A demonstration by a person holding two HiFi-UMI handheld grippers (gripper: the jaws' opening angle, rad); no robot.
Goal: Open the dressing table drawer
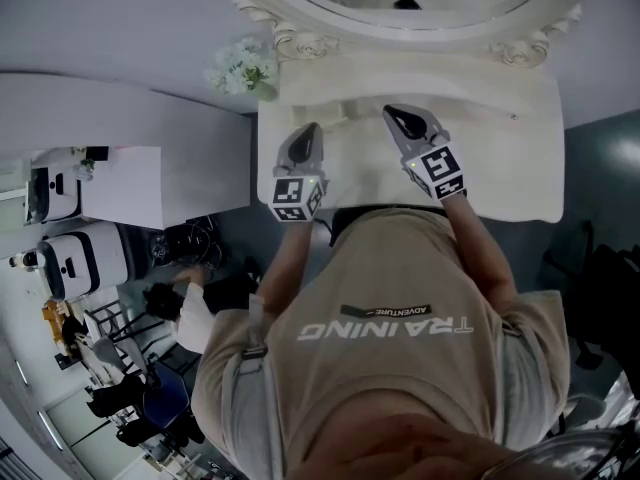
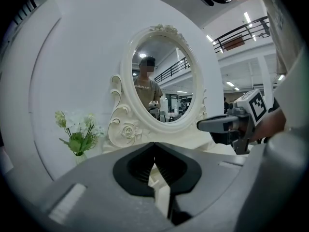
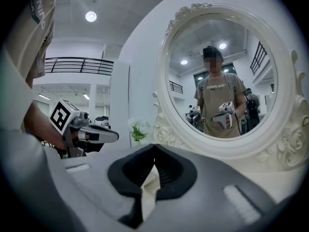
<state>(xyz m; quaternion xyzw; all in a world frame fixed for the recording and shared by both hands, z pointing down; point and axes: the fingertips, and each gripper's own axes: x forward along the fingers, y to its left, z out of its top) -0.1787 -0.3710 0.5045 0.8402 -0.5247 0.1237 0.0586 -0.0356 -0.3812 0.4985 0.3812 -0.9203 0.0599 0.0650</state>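
Observation:
The cream dressing table (image 1: 500, 148) stands straight ahead, its oval mirror (image 2: 161, 79) (image 3: 227, 76) in a carved frame at the back. Its drawer is in none of the views; in the head view the tabletop and the person's body cover the front. My left gripper (image 1: 305, 140) (image 2: 154, 146) hovers over the left half of the tabletop, jaws shut and empty. Beside it, my right gripper (image 1: 400, 118) (image 3: 154, 148) is held over the middle, jaws shut with nothing between them. Each gripper view shows the other gripper: the right gripper (image 2: 212, 124) and the left gripper (image 3: 104, 135).
A small vase of white flowers (image 1: 242, 68) (image 2: 77, 134) stands at the table's back left corner. A white wall (image 1: 120, 108) runs off to the left, with machines and cables (image 1: 60, 258) on the floor below it. A dark chair (image 1: 600, 278) is at the right.

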